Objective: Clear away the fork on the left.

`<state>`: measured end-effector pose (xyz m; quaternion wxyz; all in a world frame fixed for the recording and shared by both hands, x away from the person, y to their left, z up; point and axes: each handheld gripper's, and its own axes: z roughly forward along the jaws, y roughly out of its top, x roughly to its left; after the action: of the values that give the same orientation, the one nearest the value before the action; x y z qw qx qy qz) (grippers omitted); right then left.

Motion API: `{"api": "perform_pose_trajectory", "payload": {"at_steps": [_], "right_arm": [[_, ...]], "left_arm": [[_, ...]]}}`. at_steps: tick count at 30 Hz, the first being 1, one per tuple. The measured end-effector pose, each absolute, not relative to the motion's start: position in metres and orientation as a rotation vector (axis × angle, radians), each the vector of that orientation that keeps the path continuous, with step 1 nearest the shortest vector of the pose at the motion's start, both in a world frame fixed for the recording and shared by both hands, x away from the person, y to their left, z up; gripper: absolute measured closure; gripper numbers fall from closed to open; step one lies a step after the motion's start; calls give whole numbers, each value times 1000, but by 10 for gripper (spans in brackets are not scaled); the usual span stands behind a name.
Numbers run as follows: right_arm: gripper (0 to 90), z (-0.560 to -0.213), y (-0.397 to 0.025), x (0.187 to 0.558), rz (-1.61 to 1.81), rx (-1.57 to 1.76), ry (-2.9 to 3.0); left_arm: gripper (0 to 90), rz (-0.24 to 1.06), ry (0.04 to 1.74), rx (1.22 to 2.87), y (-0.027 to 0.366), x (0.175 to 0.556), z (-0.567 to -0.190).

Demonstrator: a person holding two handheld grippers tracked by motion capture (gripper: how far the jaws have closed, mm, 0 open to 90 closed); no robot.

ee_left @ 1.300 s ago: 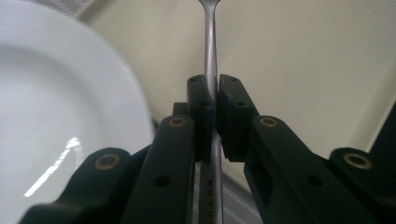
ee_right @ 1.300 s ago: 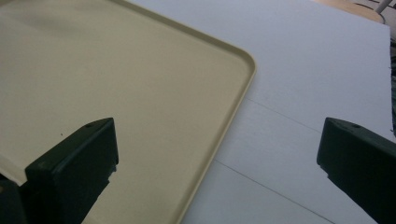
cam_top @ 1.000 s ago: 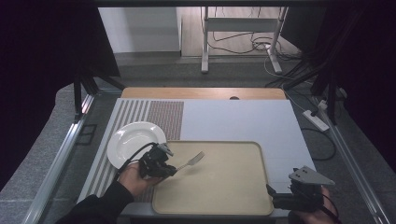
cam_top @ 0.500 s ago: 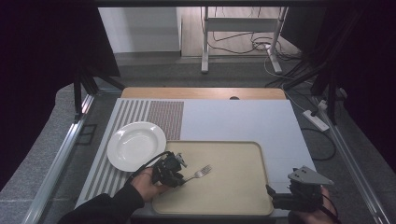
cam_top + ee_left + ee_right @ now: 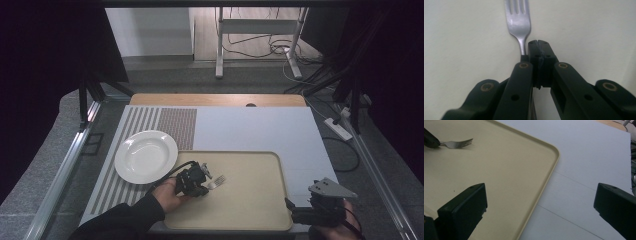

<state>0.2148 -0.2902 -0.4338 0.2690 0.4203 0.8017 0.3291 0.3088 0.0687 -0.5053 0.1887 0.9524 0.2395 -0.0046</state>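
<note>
**Left gripper on fork over tray, right idle**

Left gripper (image 5: 202,184): jaws closed together at the tips, fork (image 5: 519,22) pinched by the handle just beside the left jaw, per the left gripper view. Neck and tines stick out ahead of the jaws. Grip sits low on the handle, probably so the tines stay clear and the fork can be laid flat.

Fork (image 5: 217,182) sits over the left part of the tray (image 5: 260,220), tines pointing away from the gripper toward tray centre. Cannot tell whether it rests on the surface or hangs just above; a shadow lies close under it in the right gripper view (image 5: 456,143).

Plate (image 5: 146,156) is behind and left of the left gripper, off the tray, on the striped mat (image 5: 150,117). Near, not touching.

Right gripper (image 5: 295,212): jaws wide apart, nothing between them, parked at the tray's near right corner, well apart from the fork. Looks like standby, kept out of the working hand's way.

Tray lies on the white board (image 5: 260,130).

No brands, labels or readable writing on anything.
</note>
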Motion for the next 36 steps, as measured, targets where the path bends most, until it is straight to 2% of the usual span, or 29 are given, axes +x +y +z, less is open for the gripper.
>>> {"api": "perform_pose_trajectory", "payload": {"at_steps": [17,36], "right_arm": [[0,-434,-289,214,883,1112,2171],[0,-434,-289,214,880,1106,2175]], "left_arm": [[888,55,880,2636,108,333,-506],[886,49,1028,2576,135,347,-508]]}}
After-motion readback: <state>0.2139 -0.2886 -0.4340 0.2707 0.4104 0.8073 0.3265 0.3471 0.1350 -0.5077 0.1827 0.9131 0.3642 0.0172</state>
